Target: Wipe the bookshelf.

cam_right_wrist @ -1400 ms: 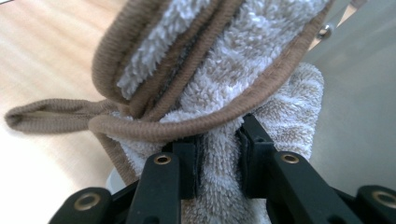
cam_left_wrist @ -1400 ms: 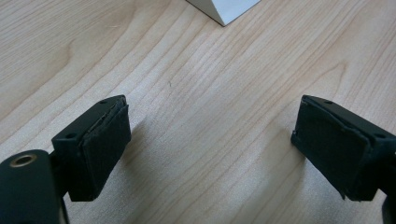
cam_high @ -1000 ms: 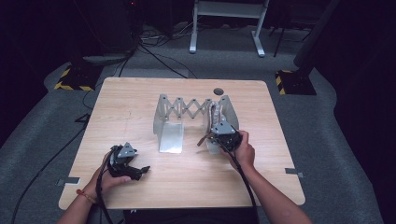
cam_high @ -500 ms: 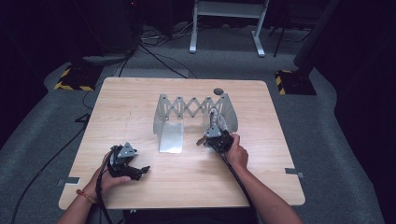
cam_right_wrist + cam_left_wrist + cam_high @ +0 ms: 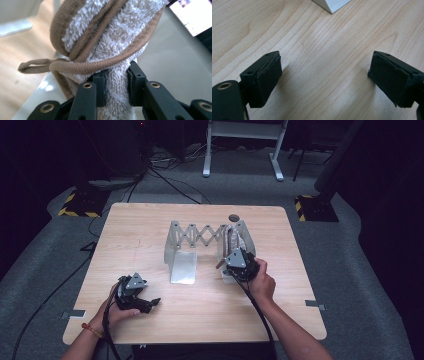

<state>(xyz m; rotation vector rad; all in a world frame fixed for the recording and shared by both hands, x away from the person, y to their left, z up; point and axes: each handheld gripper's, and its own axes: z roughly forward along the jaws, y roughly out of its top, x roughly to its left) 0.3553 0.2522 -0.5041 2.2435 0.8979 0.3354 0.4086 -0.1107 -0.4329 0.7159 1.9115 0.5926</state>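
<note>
A white terry towel with brown edging (image 5: 232, 239) (image 5: 110, 32) hangs bunched over the right end plate of a metal scissor rack (image 5: 199, 236). My right gripper (image 5: 231, 252) (image 5: 117, 82) is shut on the towel's lower fold, its jaws pinching the cloth just above the grey plate (image 5: 175, 62). A brown loop of the edging sticks out to the left. My left gripper (image 5: 149, 303) (image 5: 324, 77) rests on the wooden table (image 5: 130, 235) at the near left, open wide with bare wood between its pads.
The rack's left plate (image 5: 182, 265) stands on the table's middle, and its pale corner (image 5: 332, 5) lies ahead of my left gripper. A small dark disc (image 5: 233, 218) lies behind the rack. Cables and a stand's legs lie on the floor beyond the table.
My right gripper, still holding the towel, drifted slightly left and then came back right and a little farther from me. The left gripper has stayed put.
</note>
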